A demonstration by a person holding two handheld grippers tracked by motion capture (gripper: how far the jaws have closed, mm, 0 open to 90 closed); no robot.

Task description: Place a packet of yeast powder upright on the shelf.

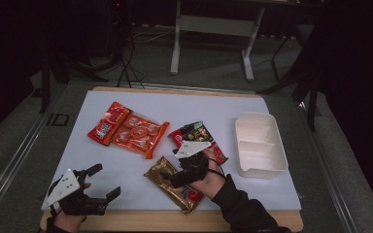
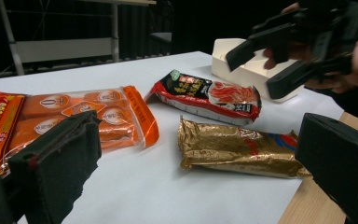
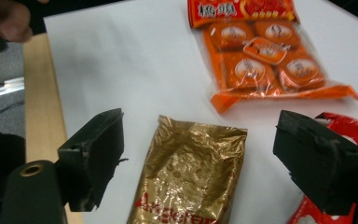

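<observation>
White tabletop, crinkled gold packet.

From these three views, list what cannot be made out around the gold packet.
- Gold packet: near end cut off by the bottom edge in the right gripper view.
- Gold packet's middle in the high view: hidden under the right tool and hand.
- Red-and-black packet: partly covered by that tool's grey plate.
- Packet lettering: too blurred and small to read.
</observation>
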